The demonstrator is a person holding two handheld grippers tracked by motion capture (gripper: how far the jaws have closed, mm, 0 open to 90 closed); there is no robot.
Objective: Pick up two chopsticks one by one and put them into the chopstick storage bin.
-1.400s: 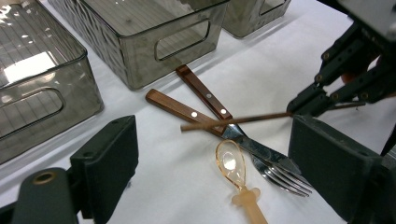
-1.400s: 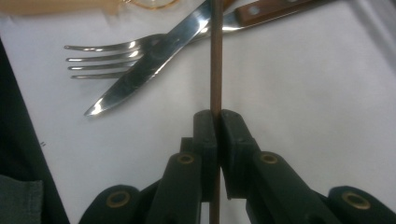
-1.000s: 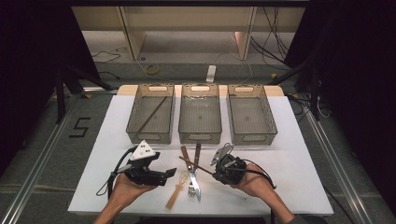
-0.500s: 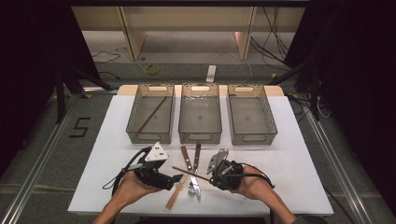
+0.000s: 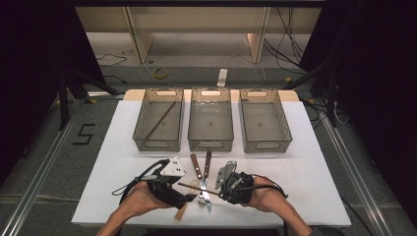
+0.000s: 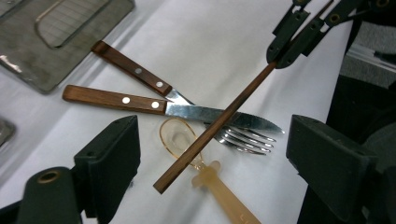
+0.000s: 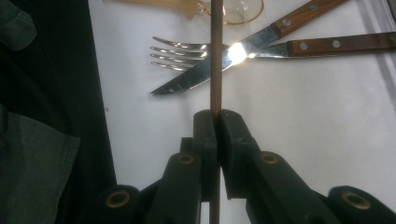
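The right gripper (image 7: 215, 122) pinches the thin, stiff, light chopstick (image 7: 215, 56) near its end, likely to pivot, while the left gripper (image 6: 212, 154) gapes beneath.

light: bright on white table (image 5: 314, 162), dark surround | glare: knife blade (image 7: 236, 53) | focus: near jaws soft

High view looks down from above the person's side, facing fwd over the whole table (image 5: 314, 147), far off; left gripper view sits low & very close, looking along its jaws at the knife (image 6: 154, 105) & fork (image 6: 245, 140); right gripper view, also close, sees the same knife & fork from the other side.
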